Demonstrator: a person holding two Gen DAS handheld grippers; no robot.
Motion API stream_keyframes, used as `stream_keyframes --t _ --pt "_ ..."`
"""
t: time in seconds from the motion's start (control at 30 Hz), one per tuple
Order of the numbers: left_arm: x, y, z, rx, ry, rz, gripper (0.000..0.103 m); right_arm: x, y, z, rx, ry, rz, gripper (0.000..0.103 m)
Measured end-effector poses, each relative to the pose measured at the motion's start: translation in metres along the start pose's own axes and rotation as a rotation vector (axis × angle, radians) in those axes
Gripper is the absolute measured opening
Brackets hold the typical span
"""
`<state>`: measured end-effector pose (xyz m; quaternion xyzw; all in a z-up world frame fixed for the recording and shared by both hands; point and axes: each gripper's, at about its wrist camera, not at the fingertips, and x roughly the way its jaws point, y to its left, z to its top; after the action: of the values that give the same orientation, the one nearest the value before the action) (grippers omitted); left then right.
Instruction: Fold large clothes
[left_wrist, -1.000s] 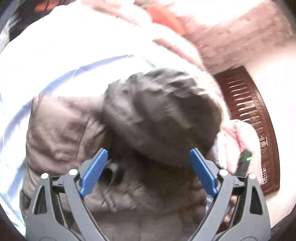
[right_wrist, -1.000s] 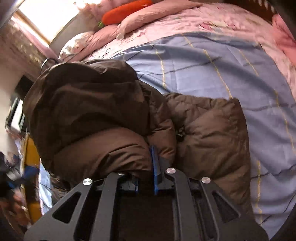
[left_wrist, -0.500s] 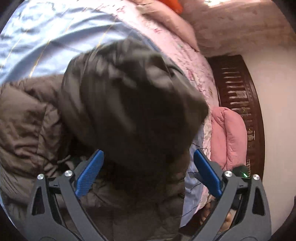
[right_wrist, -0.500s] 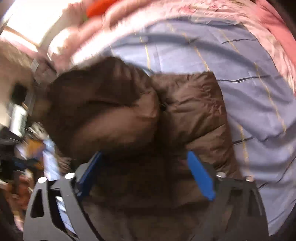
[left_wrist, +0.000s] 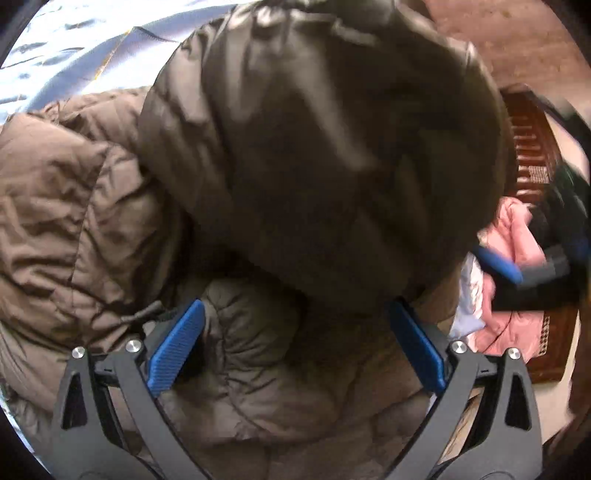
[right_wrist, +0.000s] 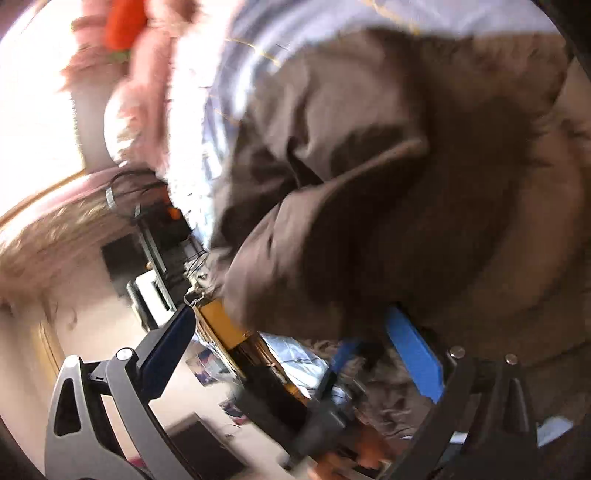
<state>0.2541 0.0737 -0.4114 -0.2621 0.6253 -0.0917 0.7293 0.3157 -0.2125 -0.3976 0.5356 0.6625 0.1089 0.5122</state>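
The brown puffer jacket (left_wrist: 258, 229) lies bunched on the blue-sheeted bed (left_wrist: 66, 55), its hood (left_wrist: 332, 147) heaped on top of the quilted body, so the garment seems midway through a fold. The left gripper (left_wrist: 295, 347) hovers just above the jacket with its blue pads spread wide, grasping nothing, probably placed to press or pick the next edge. The right gripper (right_wrist: 295, 350) is likewise released, at the jacket's edge beside the bed's side. A pink garment (left_wrist: 513, 236) lies beyond the jacket, near the dark wooden frame (left_wrist: 528, 147)
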Motion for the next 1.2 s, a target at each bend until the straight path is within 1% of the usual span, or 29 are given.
stream_keyframes --t 0.03,0.07,0.1,0.17,0.2,0.23,0.3,0.33,0.37,0.4,0.47,0.5,0.53,0.57,0.6,0.63,0.67,0.7,0.73,0.8,0.87,0.9,0.93,0.97,1.0,1.03,1.07,1.13,1.2 --pt "-0.002 0.002 -0.002 0.001 0.002 -0.008 0.101 0.013 -0.005 0.005 0.051 0.007 -0.012 0.09" --pt "-0.005 0.005 -0.004 0.004 0.004 -0.017 0.101 0.017 -0.009 0.007 0.075 -0.005 -0.02 0.05" --pt "-0.013 0.009 -0.006 0.006 -0.003 -0.026 0.101 0.018 -0.014 0.006 0.085 -0.032 -0.057 0.033" --pt "-0.028 0.017 -0.007 0.006 -0.023 -0.024 0.101 0.014 -0.021 -0.001 0.052 -0.077 -0.054 0.018" --pt "-0.039 0.021 -0.007 0.006 -0.041 -0.023 0.101 0.008 -0.022 -0.008 0.005 -0.119 -0.045 0.017" --pt "-0.049 0.026 -0.006 0.004 -0.055 -0.031 0.101 -0.003 -0.019 -0.021 -0.088 -0.176 -0.002 0.017" --pt "-0.063 0.036 -0.006 -0.011 -0.068 -0.066 0.101 -0.02 -0.008 -0.041 -0.243 -0.233 0.085 0.015" --pt "-0.068 0.041 -0.006 -0.026 -0.062 -0.102 0.101 -0.03 0.001 -0.051 -0.325 -0.261 0.131 0.011" --pt "-0.071 0.047 -0.006 -0.055 -0.045 -0.164 0.101 -0.039 0.009 -0.059 -0.383 -0.285 0.164 0.002" --pt "-0.07 0.048 -0.005 -0.083 -0.035 -0.21 0.101 -0.049 0.022 -0.066 -0.457 -0.317 0.195 0.002" --pt "-0.063 0.044 -0.004 -0.11 -0.028 -0.253 0.101 -0.066 0.047 -0.08 -0.588 -0.394 0.178 0.0" --pt "-0.059 0.038 -0.004 -0.105 -0.027 -0.24 0.101 -0.074 0.062 -0.09 -0.67 -0.426 0.172 0.0" --pt "-0.054 0.032 -0.002 -0.106 -0.03 -0.201 0.101 -0.077 0.07 -0.096 -0.712 -0.439 0.161 0.0" --pt "-0.048 0.029 0.002 -0.119 -0.029 -0.159 0.101 -0.079 0.078 -0.1 -0.733 -0.438 0.142 0.0" --pt "-0.045 0.029 0.004 -0.13 -0.024 -0.169 0.101 -0.078 0.081 -0.1 -0.724 -0.41 0.151 0.0" --pt "-0.045 0.029 0.004 -0.137 -0.026 -0.187 0.101 -0.074 0.082 -0.098 -0.702 -0.37 0.149 0.017" --pt "-0.047 0.029 0.002 -0.141 -0.039 -0.193 0.101 -0.075 0.079 -0.092 -0.679 -0.342 0.128 0.073" --pt "-0.05 0.028 0.0 -0.13 -0.053 -0.162 0.101 -0.067 0.075 -0.086 -0.618 -0.287 0.056 0.101" --pt "-0.052 0.03 -0.002 -0.115 -0.067 -0.124 0.101 -0.063 0.069 -0.08 -0.555 -0.257 0.008 0.1" --pt "-0.059 0.023 -0.002 -0.067 -0.115 0.017 0.101 -0.053 0.051 -0.075 -0.441 -0.223 -0.011 0.1" --pt "-0.064 0.026 -0.006 -0.029 -0.141 0.133 0.101 -0.034 0.037 -0.067 -0.351 -0.188 -0.08 0.1" --pt "-0.067 0.028 -0.006 -0.019 -0.143 0.159 0.101 -0.025 0.03 -0.062 -0.31 -0.192 -0.104 0.1" --pt "-0.07 0.032 -0.006 -0.012 -0.146 0.18 0.101 -0.016 0.022 -0.054 -0.262 -0.198 -0.112 0.1" --pt "-0.071 0.035 -0.007 -0.006 -0.146 0.19 0.101 -0.013 0.014 -0.051 -0.242 -0.195 -0.113 0.094" --pt "-0.074 0.04 -0.008 -0.005 -0.142 0.186 0.101 -0.003 0.013 -0.044 -0.237 -0.187 -0.112 0.085" --pt "-0.076 0.044 -0.008 -0.009 -0.134 0.179 0.101 0.007 0.015 -0.037 -0.252 -0.189 -0.124 0.04" --pt "-0.079 0.05 -0.008 -0.017 -0.129 0.173 0.101 0.009 0.016 -0.033 -0.265 -0.207 -0.142 0.018" --pt "-0.082 0.047 -0.018 -0.026 -0.133 0.169 0.101 0.012 0.014 -0.035 -0.287 -0.246 -0.112 0.011" --pt "-0.084 0.041 -0.023 -0.034 -0.145 0.169 0.101 0.008 0.02 -0.06 -0.415 -0.304 -0.116 0.009"
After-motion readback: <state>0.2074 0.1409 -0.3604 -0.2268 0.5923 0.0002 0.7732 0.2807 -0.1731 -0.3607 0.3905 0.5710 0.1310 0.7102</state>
